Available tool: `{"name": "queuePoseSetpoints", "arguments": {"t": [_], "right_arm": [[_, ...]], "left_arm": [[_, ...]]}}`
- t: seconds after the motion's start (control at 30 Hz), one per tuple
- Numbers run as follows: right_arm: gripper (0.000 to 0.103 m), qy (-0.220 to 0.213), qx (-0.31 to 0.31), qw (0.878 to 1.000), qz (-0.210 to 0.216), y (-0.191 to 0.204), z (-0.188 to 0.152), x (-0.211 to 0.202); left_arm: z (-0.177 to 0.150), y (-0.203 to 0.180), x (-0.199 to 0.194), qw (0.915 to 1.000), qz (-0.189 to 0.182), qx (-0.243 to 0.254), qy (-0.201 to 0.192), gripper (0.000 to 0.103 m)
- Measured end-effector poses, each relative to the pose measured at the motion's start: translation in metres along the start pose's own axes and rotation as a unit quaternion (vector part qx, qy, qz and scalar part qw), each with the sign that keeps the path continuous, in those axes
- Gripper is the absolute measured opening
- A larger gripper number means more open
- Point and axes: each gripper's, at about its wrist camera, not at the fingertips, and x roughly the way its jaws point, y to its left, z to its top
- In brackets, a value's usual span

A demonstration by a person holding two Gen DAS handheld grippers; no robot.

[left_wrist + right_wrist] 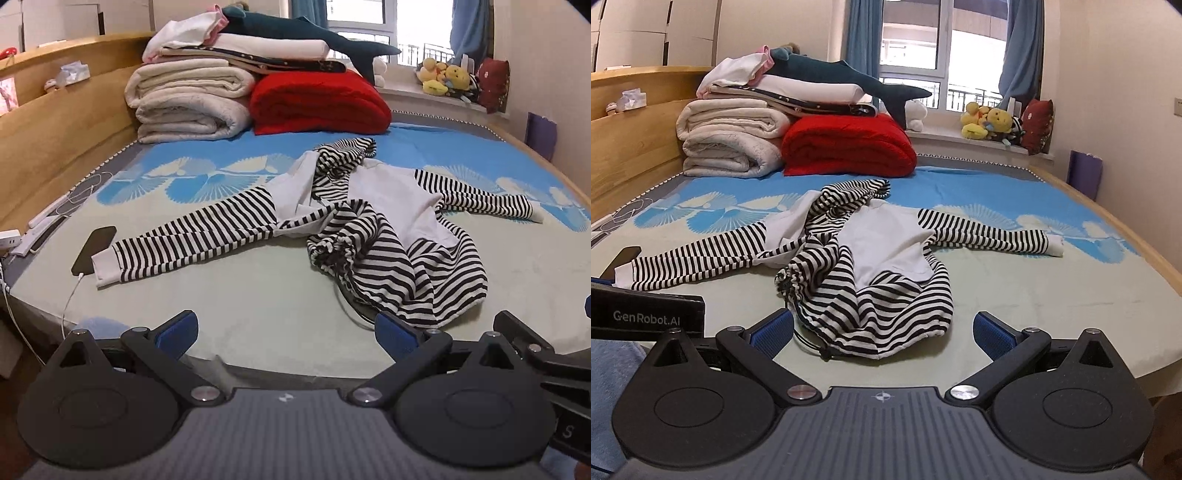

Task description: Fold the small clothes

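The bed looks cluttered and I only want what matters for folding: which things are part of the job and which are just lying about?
Part of the job:
striped hoodie, crumpled, sleeves spread
left hand-held gripper, open
right hand-held gripper, open

Just lying about:
red blanket
cream blankets
plush shark
phone
soft toys

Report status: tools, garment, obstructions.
Left tool, right tool open, empty. Striped hoodie crumpled, unfolded. Phone touching left sleeve cuff.
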Motion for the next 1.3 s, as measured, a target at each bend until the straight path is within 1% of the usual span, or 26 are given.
{"name": "queuePoseSetpoints", "arguments": {"t": [0.27, 0.47, 0.9, 1.3], "right_arm": [[0.102, -0.001, -0.006, 1.0, -0.006, 0.004, 0.006, -0.006], [0.102, 0.003, -0.01, 1.0, -0.006, 0.006, 0.004, -0.003], [0.102, 0.018, -0.001, 1.0, -0.002, 0.002, 0.001, 0.007], [0.102, 0.022, 0.002, 1.0, -0.003, 0.002, 0.0, 0.01]], "left_arm": [[-0.001, 0.003, 0.001, 1.0, 0.003, -0.002, -0.001, 0.102], [-0.001, 0.003, 0.006, 1.0, 0.002, -0.001, 0.007, 0.102], [-0.001, 0.0, 0.014, 0.9999, 0.004, -0.002, 0.013, 0.102], [-0.001, -0.001, 0.015, 0.9999, 0.005, -0.001, 0.015, 0.102]]}}
